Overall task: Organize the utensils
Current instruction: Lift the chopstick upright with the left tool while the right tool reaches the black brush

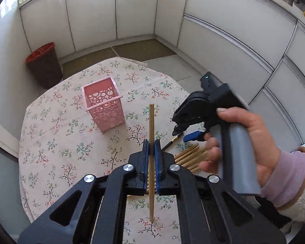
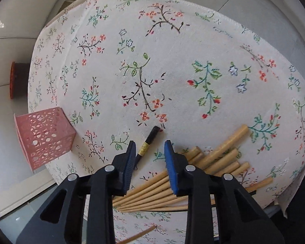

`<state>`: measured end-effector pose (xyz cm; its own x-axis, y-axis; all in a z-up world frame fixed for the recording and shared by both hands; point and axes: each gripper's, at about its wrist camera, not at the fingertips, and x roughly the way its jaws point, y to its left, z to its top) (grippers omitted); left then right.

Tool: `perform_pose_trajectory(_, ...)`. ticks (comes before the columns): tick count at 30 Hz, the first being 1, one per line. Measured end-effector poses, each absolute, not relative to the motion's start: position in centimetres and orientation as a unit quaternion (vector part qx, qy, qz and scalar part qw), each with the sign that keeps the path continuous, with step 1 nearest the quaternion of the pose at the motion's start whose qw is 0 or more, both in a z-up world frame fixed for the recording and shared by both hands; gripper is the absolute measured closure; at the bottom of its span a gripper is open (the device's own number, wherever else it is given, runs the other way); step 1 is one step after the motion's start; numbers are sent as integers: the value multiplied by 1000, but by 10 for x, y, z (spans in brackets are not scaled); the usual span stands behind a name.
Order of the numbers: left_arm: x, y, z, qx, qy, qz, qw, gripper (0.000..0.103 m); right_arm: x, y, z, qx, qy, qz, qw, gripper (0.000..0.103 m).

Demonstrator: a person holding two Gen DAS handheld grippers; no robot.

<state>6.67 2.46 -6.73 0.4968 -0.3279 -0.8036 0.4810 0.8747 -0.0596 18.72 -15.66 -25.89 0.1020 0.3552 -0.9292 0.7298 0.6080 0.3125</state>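
Note:
My left gripper (image 1: 151,145) is shut on a single bamboo chopstick (image 1: 151,126), held lengthwise above the floral tablecloth. A pink perforated holder (image 1: 103,106) stands upright ahead and to the left; it also shows in the right wrist view (image 2: 44,138). My right gripper (image 2: 150,148) is open and empty, hovering over a black chopstick with a gold band (image 2: 147,145). A pile of several bamboo chopsticks (image 2: 213,162) lies just right of it, also seen in the left wrist view (image 1: 191,154). The right gripper (image 1: 183,122) and the hand holding it show in the left wrist view.
The round table with floral cloth (image 2: 172,61) drops off at its edges. A brown waste bin with a red rim (image 1: 43,65) stands on the floor at far left. White cabinet doors (image 1: 132,10) ring the room.

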Motion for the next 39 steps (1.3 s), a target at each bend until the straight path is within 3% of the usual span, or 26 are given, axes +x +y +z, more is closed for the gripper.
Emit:
perform_pose_trajectory(3, 59, 35, -51, 85, 418, -229, 875, 98, 199, -144, -261, 402, 653, -177, 617, 80)
perform_pose_trajectory(4, 57, 39, -45, 81, 411, -228, 879, 98, 202, -139, -264, 407, 655, -171, 614, 92)
perform_pose_trajectory(12, 47, 71, -21, 50, 387, -202, 898, 98, 192, -139, -258, 426, 636, -148, 626, 95)
perform_pose_trajectory(29, 62, 69, 27, -5, 331, -143, 933, 98, 145, -149, -22, 310, 470, -14, 826, 99)
perform_pose_trajectory(39, 110, 68, 57, -52, 293, -113, 948, 98, 175, -145, 70, 275, 398, 45, 874, 99)
